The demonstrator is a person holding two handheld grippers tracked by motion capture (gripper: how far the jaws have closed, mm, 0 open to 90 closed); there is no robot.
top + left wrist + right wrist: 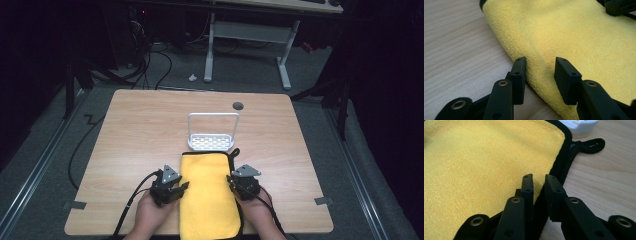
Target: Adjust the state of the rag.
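Wooden desk (140,130), light grain, carrying all items. Left claw (181,189), held in the person's left hand (150,212) near the desk's front edge: jaws spread, straddling the left folded edge of the yellow cloth (207,192); in the left gripper view the left claw (540,70) has one jaw over bare wood just beside the edge and the other over the pile, with the cloth (564,37) between them. Yellow cloth: folded lengthwise, black-edged, lying flat at front centre of the desk, between the two claws, long axis running away from the person. White rack (212,131) with an upright loop handle, just beyond the cloth's far end. Right claw (231,180), held in the person's right hand (260,215): jaws narrowly parted, in the right gripper view the right claw (539,180) set over the cloth's black border (564,157), yellow pile to one side, bare desk to the other. Black hanging loop (594,145) at the cloth's far right corner, lying on the wood.
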